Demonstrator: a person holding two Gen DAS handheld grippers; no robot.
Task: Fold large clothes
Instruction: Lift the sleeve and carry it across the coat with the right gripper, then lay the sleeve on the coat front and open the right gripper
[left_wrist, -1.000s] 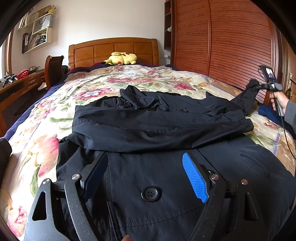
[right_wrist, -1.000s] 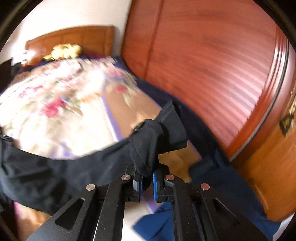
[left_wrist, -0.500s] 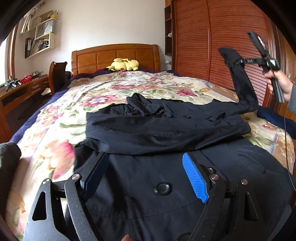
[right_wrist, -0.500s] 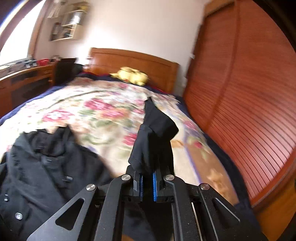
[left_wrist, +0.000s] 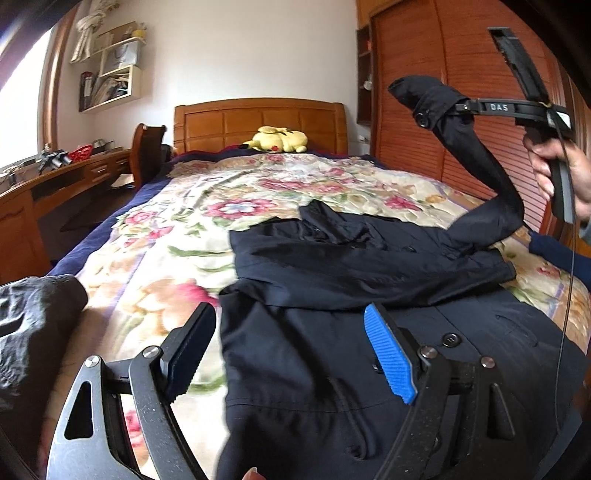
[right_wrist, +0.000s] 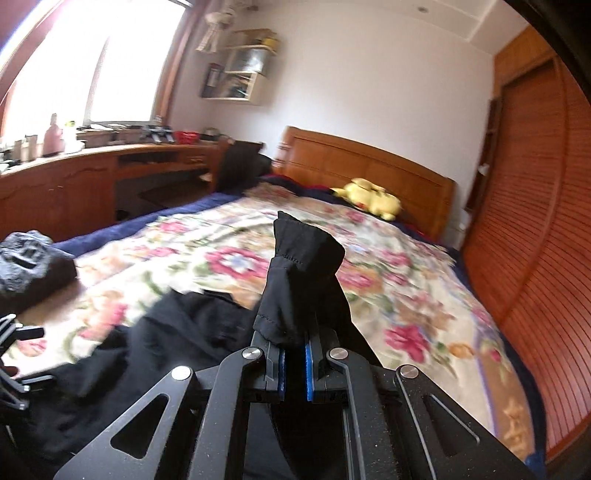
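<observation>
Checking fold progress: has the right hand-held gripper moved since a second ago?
Yes. The right hand-held gripper, clamping the black coat sleeve, rose up the slatted wooden wardrobe.

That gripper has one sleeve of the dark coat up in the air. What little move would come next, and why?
Probably the right gripper carries the raised black sleeve leftward and lays it across the dark navy button-front coat. Its jaws are shut on the cuff, held high over the floral bedspread. The other sleeve already lies folded across the coat's chest. The left gripper hovers open, holding nothing.
</observation>
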